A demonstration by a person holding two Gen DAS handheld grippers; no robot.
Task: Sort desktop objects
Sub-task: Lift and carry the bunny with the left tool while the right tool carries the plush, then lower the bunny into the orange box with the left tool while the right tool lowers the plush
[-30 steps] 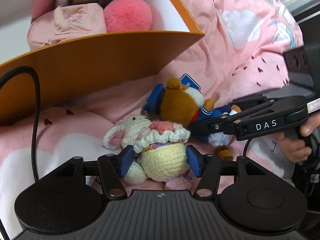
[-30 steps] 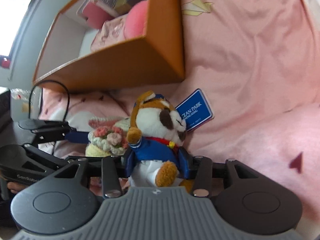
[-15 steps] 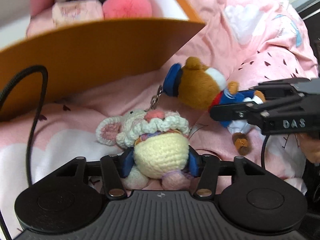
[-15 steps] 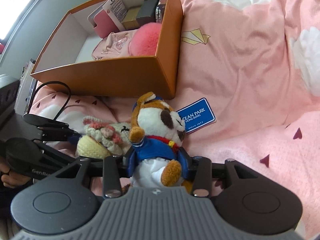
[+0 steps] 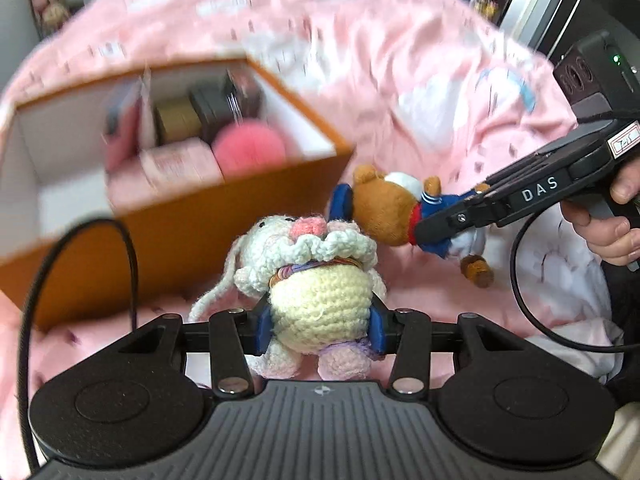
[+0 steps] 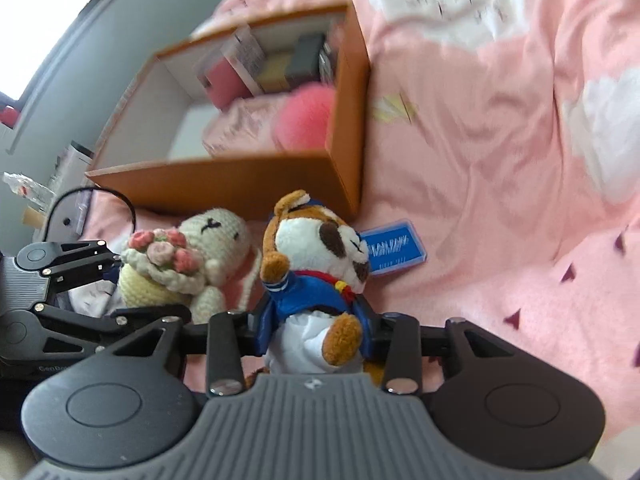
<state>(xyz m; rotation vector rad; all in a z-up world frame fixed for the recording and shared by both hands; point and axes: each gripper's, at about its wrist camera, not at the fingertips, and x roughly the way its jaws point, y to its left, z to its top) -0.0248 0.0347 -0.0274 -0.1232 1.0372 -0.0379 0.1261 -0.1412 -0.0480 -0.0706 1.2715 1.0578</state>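
A cream crochet bunny [image 5: 320,300] with a flower bouquet sits between the blue pads of my left gripper [image 5: 320,330]. The jaws are closing and press its body from both sides, holding it above the pink bedding. In the right wrist view the bunny [image 6: 218,236] hangs beside a brown-and-white plush dog [image 6: 316,248] in a blue sailor suit. My right gripper [image 6: 316,330] is shut on the dog's waist, its jaws tightening a little. The left wrist view shows the dog [image 5: 384,208] gripped by the right gripper [image 5: 440,226].
An open orange box [image 5: 200,232] stands just behind both toys, holding a pink pompom [image 5: 248,150], a pink pouch and small boxes. A blue tag card [image 6: 394,248] lies on the pink blanket [image 6: 500,160]. A black cable [image 5: 128,248] loops at left. A hand [image 5: 612,224] holds the right gripper.
Both grippers have risen with their toys, so the inside of the box now shows. The left jaws have drawn in onto the bunny, which has lifted off the bedding.
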